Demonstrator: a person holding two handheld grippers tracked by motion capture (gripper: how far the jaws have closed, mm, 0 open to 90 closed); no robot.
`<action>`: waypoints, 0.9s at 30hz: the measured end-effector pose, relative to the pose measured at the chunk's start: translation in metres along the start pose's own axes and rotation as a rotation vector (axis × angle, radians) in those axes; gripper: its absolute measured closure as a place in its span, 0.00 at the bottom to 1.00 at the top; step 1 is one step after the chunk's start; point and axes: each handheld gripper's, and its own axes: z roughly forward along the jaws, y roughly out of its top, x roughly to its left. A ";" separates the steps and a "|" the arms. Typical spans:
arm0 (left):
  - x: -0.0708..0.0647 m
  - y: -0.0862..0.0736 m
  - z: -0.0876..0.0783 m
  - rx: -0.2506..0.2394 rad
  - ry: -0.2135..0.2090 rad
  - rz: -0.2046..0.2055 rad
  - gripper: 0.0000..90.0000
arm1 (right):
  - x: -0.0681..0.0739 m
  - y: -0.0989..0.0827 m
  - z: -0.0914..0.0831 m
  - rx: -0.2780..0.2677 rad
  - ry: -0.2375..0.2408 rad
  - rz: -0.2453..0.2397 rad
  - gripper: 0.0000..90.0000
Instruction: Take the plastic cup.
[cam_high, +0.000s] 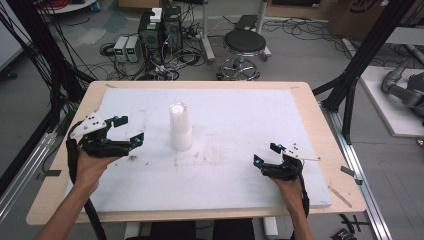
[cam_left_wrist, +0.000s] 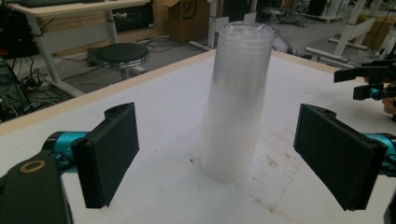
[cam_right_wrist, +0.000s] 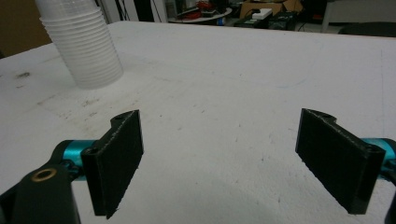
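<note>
A tall stack of clear plastic cups (cam_high: 180, 126) stands upside down near the middle of the white board (cam_high: 235, 115). My left gripper (cam_high: 128, 129) hovers to the stack's left, raised off the board, open, its jaws facing the stack and apart from it. In the left gripper view the cup stack (cam_left_wrist: 237, 100) rises between and beyond the two black jaws, untouched. My right gripper (cam_high: 266, 154) rests low at the board's right front, open with nothing between its jaws. The right gripper view has the cup stack (cam_right_wrist: 81, 44) far off at upper left.
The white board lies on a wooden table (cam_high: 310, 100) with narrow bare edges. A black stool (cam_high: 244, 45), computer boxes (cam_high: 160, 30) and cables sit on the floor behind. Black frame posts (cam_high: 357, 70) stand at the table's sides. Brown stains (cam_high: 132, 157) mark the board near my left hand.
</note>
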 end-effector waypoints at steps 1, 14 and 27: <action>0.001 0.005 0.001 0.003 -0.003 0.000 0.16 | 0.000 0.000 0.000 0.000 0.000 0.001 0.17; 0.015 0.049 0.023 0.028 -0.035 -0.005 0.16 | 0.000 0.000 0.000 0.006 -0.002 0.005 0.17; 0.012 0.069 0.058 0.076 -0.097 0.025 0.16 | 0.000 0.000 0.000 0.005 -0.002 0.005 0.17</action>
